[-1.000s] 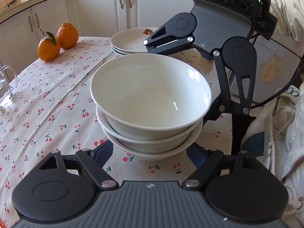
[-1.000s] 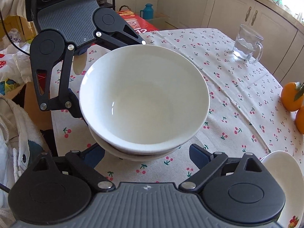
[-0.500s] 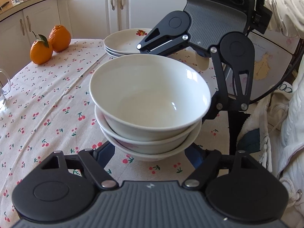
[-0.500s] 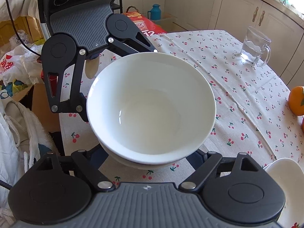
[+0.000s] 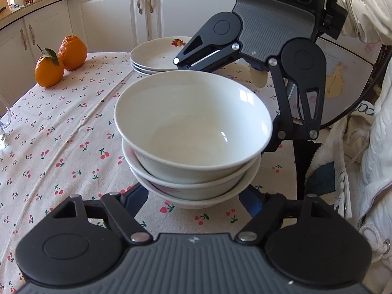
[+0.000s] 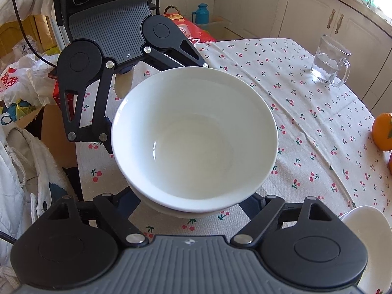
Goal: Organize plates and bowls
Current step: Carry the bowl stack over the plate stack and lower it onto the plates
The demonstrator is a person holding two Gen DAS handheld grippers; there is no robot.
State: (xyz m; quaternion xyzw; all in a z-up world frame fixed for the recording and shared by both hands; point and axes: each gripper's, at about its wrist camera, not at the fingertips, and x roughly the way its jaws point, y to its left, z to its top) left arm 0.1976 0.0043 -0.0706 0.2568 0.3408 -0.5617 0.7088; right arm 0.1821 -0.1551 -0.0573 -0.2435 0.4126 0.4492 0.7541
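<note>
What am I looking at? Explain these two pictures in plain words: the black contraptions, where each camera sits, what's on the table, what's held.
There is no robot here. A person holds a two-finger gripper in each hand, and each has a fisheye camera looking along its fingers. One picture is from the left gripper, the other from the right gripper; they face each other, so each also shows the other.

Between them, on a cherry-print tablecloth, is a stack of three white bowls. Both grippers' jaws have just been closing with the bottom of the stack between them. The bowls hide the pads, so I cannot tell whether they grip yet.

Also on the table: a stack of plates, two oranges and a glass mug of water.
</note>
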